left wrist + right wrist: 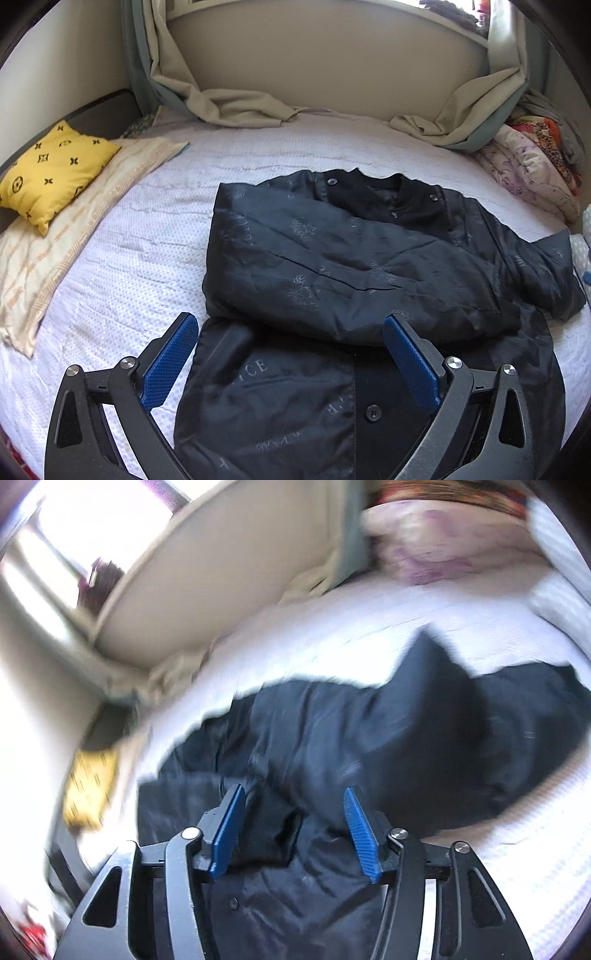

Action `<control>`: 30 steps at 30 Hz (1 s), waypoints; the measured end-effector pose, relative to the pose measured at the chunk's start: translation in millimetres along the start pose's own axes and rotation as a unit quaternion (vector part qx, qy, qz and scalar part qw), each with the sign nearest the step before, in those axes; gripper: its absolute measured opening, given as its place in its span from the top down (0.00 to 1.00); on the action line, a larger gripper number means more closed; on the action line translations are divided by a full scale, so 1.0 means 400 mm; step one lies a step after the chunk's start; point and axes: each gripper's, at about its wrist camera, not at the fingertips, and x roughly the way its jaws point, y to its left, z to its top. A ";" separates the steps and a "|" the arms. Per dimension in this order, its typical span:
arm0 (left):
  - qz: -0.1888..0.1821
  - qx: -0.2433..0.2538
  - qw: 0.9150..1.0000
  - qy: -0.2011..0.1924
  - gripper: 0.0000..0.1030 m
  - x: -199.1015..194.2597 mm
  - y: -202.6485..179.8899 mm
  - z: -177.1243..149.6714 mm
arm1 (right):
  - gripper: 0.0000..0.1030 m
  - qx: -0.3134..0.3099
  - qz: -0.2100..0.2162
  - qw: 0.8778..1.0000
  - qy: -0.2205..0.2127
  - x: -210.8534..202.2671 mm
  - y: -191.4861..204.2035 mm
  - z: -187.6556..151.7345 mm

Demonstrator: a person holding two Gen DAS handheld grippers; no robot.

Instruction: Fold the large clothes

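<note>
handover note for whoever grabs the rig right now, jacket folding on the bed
Left gripper: open, empty, above the jacket's near hem.
Right gripper: open, nothing between the pads; its view is blurred.
Dark jacket: lies on the white bedspread, collar towards the wall, buttoned front up.
Done: one sleeve is folded across the chest.
Left: the other sleeve still spreads out to the side; fold it in, then fold the body in half.

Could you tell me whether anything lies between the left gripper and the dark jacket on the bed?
Nothing visible does. The left gripper hangs open directly over the near part of the dark jacket, with only air between its blue fingers and the cloth. The yellow pillow sits well off to the side on the bed.
</note>
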 end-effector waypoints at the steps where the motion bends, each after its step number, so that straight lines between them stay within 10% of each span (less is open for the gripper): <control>1: -0.001 0.001 1.000 -0.003 0.01 -0.009 0.000 -0.002 | 0.47 0.032 0.004 0.999 -0.015 -0.035 -0.046 0.015; 12: -0.021 -0.005 1.000 -0.005 0.01 -0.014 -0.017 -0.001 | 0.47 0.280 -0.079 0.954 -0.078 -0.162 -0.475 0.019; 30: -0.024 -0.024 0.999 0.002 0.01 0.004 0.006 0.003 | 0.47 0.351 -0.059 0.929 -0.102 0.014 -0.576 0.028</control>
